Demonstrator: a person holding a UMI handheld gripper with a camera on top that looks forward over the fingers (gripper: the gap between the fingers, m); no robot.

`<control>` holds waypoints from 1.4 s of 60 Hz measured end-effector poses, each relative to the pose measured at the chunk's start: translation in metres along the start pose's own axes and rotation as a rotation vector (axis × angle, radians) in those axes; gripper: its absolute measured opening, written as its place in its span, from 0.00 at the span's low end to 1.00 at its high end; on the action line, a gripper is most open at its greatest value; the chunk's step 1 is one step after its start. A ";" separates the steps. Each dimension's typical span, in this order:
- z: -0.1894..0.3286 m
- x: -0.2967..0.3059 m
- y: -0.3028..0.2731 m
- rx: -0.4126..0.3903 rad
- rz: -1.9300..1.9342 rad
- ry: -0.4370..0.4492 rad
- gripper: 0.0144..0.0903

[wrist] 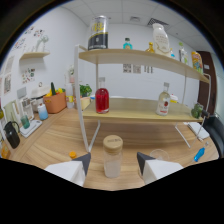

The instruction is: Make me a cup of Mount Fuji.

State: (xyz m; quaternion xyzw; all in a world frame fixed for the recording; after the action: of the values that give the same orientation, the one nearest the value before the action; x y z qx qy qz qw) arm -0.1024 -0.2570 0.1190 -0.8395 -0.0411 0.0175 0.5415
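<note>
One lidded jar (113, 157) stands between open jaws.

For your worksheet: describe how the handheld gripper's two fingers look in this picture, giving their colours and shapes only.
The gripper shows two fingers: each has a broad white body that ends in a dark grey, wedge-shaped tip pointing inward. No cables, markings or sleeve are visible; the rest of the tool lies in black shadow.
</note>
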 end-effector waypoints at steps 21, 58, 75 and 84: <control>-0.096 0.065 -0.040 -0.025 0.033 0.087 0.95; -0.041 0.137 -0.312 0.244 0.071 0.110 0.94; 0.031 0.157 -0.307 0.207 0.086 0.128 0.62; 0.033 0.154 -0.310 0.225 0.083 0.098 0.47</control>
State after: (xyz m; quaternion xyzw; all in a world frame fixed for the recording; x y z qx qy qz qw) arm 0.0327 -0.0869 0.3900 -0.7743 0.0223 0.0033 0.6324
